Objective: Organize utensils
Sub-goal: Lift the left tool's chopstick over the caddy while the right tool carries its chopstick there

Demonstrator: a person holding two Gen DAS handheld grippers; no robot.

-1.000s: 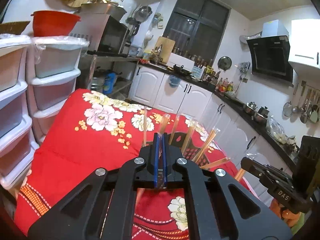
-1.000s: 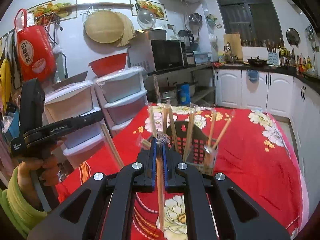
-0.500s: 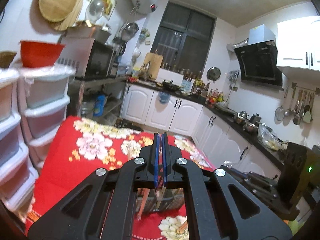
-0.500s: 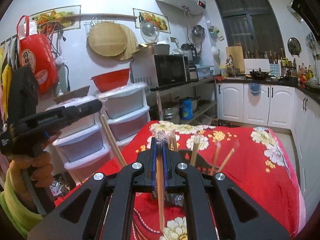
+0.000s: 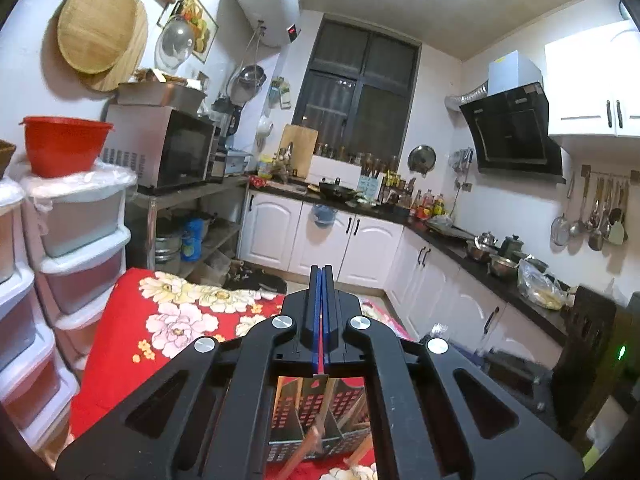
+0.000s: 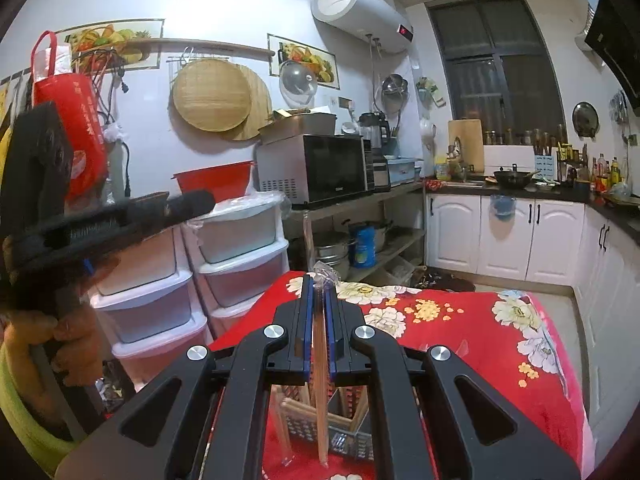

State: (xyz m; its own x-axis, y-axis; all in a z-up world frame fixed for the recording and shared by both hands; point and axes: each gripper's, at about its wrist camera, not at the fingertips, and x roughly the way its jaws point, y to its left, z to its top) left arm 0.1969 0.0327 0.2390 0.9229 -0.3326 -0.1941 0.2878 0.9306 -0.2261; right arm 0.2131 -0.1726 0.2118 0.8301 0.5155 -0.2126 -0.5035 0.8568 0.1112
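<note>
Wrapped chopsticks (image 6: 319, 344) upright; more stand in the perforated holder (image 6: 347, 420).

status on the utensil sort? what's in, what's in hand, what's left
Done: several chopsticks already stand in the holder on the red cloth. In hand: right gripper is shut on a wrapped chopstick pair above the holder. Left gripper is shut, apparently empty. Left: dropping that pair in.

Kitchen clutter around a red floral tablecloth (image 6: 480, 320)

A white cylindrical water heater (image 5: 266, 2) hung by the dark window (image 5: 360, 92); a silver microwave (image 6: 316, 168) stood beside stacked translucent plastic drawers (image 6: 240, 248), which bore a red plastic basin (image 5: 62, 146). Round woven bamboo trays (image 6: 212, 94) hung on the wall.
</note>
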